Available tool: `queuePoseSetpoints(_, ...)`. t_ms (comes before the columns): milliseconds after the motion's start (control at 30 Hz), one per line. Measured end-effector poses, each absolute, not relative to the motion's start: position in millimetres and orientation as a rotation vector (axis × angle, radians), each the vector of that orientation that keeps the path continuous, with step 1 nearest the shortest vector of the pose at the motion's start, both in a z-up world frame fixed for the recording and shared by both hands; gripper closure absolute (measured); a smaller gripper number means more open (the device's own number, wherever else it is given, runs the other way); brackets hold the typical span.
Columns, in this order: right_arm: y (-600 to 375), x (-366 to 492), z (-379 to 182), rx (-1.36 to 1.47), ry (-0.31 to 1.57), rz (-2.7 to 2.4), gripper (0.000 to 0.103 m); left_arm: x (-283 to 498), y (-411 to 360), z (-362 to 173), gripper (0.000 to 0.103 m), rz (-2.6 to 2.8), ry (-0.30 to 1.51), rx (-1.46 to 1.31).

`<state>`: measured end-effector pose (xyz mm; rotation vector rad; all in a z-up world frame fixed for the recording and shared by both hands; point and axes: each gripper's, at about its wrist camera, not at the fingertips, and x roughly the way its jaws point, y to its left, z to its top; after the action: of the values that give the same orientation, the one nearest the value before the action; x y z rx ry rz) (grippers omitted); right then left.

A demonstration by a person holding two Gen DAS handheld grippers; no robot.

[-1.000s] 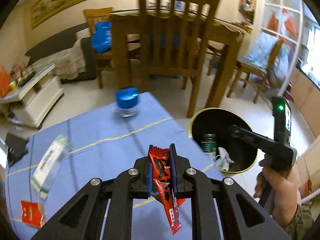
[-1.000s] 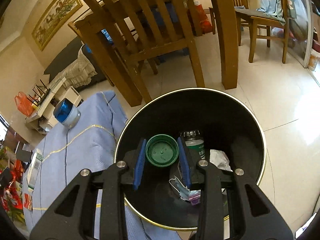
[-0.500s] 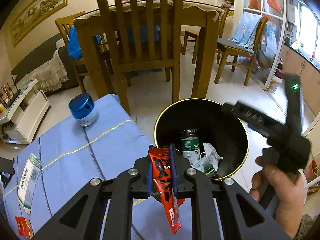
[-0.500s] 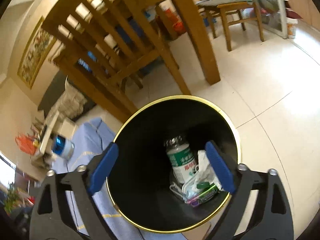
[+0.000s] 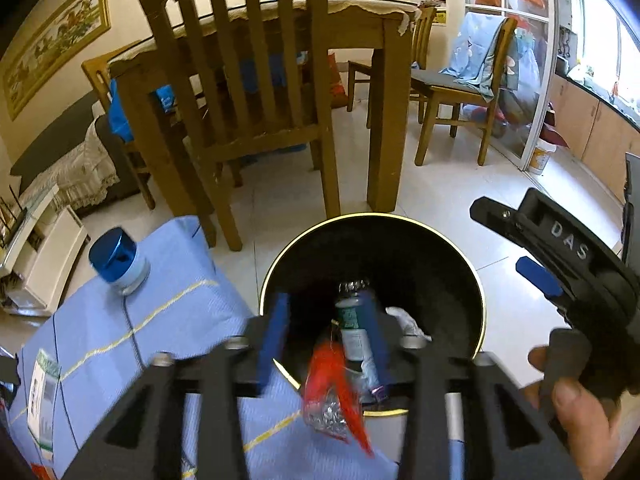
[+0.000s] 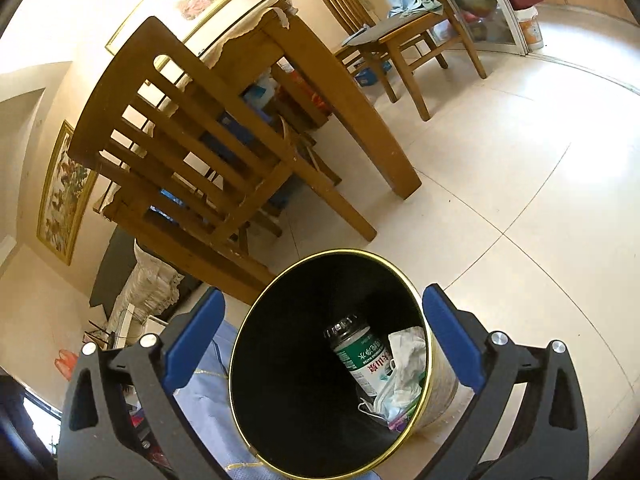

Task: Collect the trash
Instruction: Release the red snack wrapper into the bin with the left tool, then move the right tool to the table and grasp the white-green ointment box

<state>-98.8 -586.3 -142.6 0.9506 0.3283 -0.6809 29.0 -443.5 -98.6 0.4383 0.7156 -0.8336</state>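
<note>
Left wrist view: looked down past the table (image 5: 168,320), draped in blue ribbed cloth with yellow stripes, into the round black bin (image 5: 472,280) with a thin gold rim, standing on the pale tiled floor just beside the table's edge. Held the left gripper (image 5: 324,336) directly over the near rim, jaws opening, blue pads blurred and no longer pressing on anything. Caught the red wrapper (image 5: 332,392) between and just below them, loose, long axis running downward, crinkly foil with a silvery patch, hanging over the gold rim where cloth meets bin; likely to drop inside, though the near edge looked close enough to catch it. Showed the right gripper (image 5: 540,276) at the far right, clasped by a hand (image 5: 576,420), well apart from the wrapper and farther from it than the left.

Right wrist view: framed the bin (image 6: 248,360) between widely spread, empty jaws of the right gripper (image 6: 320,340). Inside, showed a green-labelled plastic bottle (image 6: 360,356) leaning, crumpled white tissue (image 6: 404,364) touching it, and a soft face mask (image 6: 380,400) beneath.

On the table, left a blue-capped jar (image 5: 118,260) upright and a flat white-and-green box (image 5: 42,396).
</note>
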Motion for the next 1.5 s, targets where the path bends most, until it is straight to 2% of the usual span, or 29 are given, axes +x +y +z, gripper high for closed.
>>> queuePoseSetpoints(367, -587, -101, -142, 0.947, 0.324, -0.694, 0.006, 31, -428, -98, 0.047, -0.82, 0.689, 0.43)
queuePoseSetpoints(567, -576, -87, -137, 0.878, 0.369, -0.709, 0.006, 25, -397, -80, 0.036, -0.765, 0.606, 0.423)
queuePoseSetpoints(700, -569, -79, -136, 0.833, 0.394, -0.728, 0.006, 18, -371, -63, 0.02, -0.728, 0.533, 0.406)
queuePoseSetpoints(867, -557, -66, -133, 0.771, 0.429, -0.742, 0.006, 16, -342, -47, 0.016, -0.701, 0.494, 0.376)
queuePoseSetpoints(1000, -546, -55, -128, 0.697, 0.449, -0.745, 0.006, 22, -313, -40, 0.007, -0.663, 0.489, 0.326)
queuePoseSetpoints(1267, -494, -29, -104, 0.445, 0.43, -0.637, 0.006, 40, -236, -44, 0.007, -0.562, 0.531, 0.262)
queuePoseSetpoints(1500, -375, 25, -86, 0.119, 0.508, -0.107, 0.006, 51, -98, -93, 0.007, -0.34, 0.608, 0.234)
